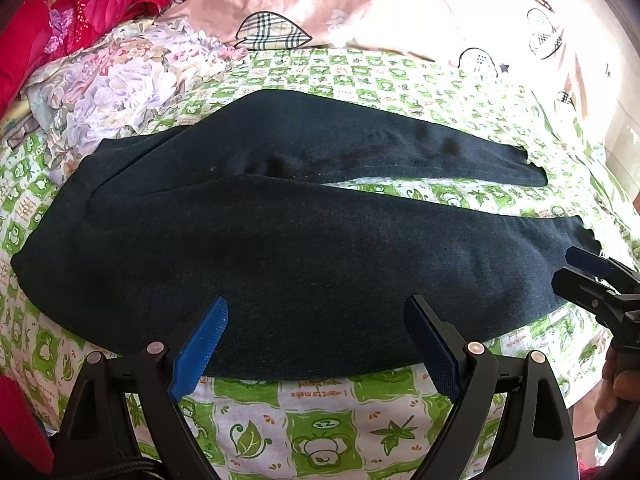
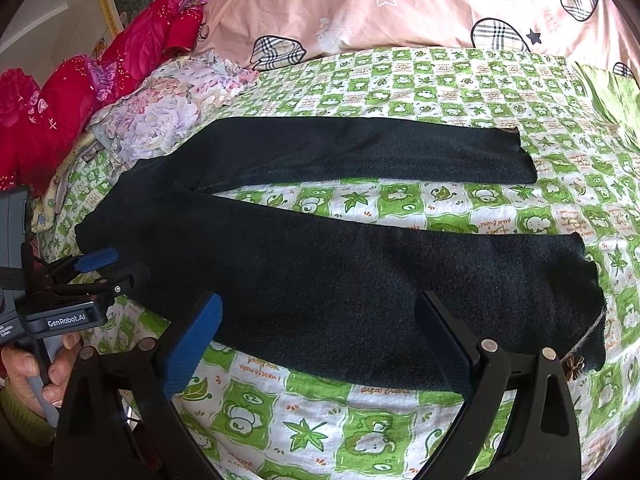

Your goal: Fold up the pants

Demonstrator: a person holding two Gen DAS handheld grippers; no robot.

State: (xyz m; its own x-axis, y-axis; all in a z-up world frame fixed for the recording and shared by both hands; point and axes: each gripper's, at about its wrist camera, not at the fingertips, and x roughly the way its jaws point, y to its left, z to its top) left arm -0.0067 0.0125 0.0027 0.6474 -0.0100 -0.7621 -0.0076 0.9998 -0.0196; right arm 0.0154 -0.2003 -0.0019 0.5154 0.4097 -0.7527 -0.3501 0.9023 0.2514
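Left wrist view: dark pants lie flat across a bed sheet printed in green and white squares, waist at the left, two legs running to the right.
Pants, look: dark navy knit, nearly black; smooth over the near leg, a few shallow creases on the far leg; the legs part into a narrow V toward the right, sheet showing between them.
Pants, place: middle of the bed, near edge just beyond the fingertips; a flowered cloth lies bunched at the far left, a red quilt beyond it, a pink cover along the far side.
Left gripper: jaws spread wide, blue pads facing each other, nothing between them; it hovers over the near edge of the near leg.
Right gripper: seen from the side at the right edge by the near cuff; whether its tips touch the fabric cannot be told here.
Right wrist view: right gripper with jaws wide apart, empty, over the near leg toward the cuff.
Left hand: wrapped around the handle at the far left.
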